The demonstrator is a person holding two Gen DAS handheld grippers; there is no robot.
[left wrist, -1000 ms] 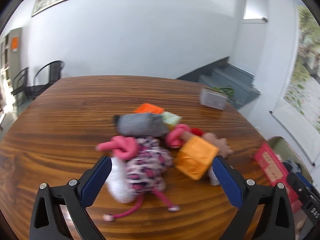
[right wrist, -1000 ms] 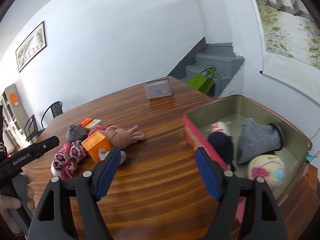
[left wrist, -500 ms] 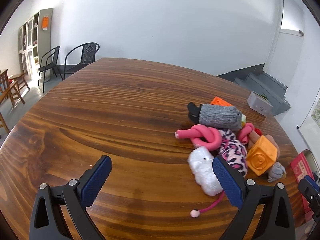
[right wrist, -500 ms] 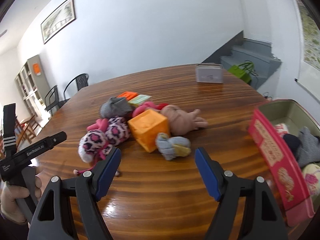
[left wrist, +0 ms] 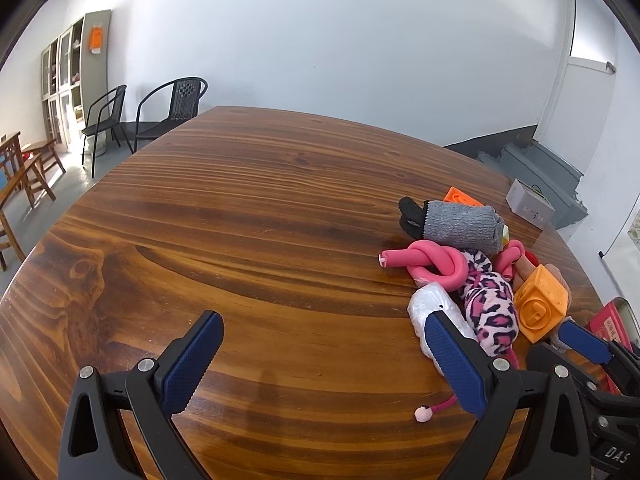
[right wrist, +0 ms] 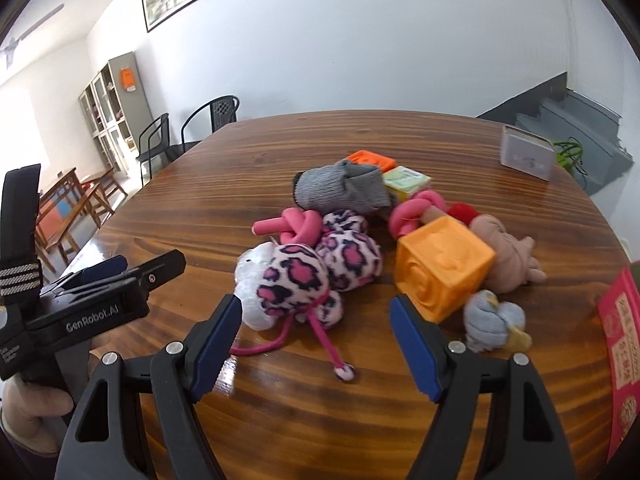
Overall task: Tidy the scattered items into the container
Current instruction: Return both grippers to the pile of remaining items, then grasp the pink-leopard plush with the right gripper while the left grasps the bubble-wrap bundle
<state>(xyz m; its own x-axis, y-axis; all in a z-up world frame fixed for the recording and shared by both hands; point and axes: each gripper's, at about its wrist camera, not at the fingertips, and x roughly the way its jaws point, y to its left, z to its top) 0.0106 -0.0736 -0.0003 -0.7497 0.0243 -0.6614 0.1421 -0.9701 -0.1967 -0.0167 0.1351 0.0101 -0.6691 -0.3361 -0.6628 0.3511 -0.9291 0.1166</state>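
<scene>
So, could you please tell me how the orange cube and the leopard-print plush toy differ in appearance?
The orange cube is one plain colour with flat faces and raised moulded relief; the leopard-print plush toy is pink, white and black, rounded and fuzzy. The cube has nothing trailing, while the plush has pink cords lying loose on the table. Both rest in the same pile, outside the container.

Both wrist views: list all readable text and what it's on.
"GenRobot.AI": side of the left claw body, right wrist view.
"DAS": partial, cut off, on the right claw body, left wrist view.
Red box: printed characters, too blurred to read.
Grey box: faint marking, unreadable.
Orange cube: embossed swirl, no text.
</scene>
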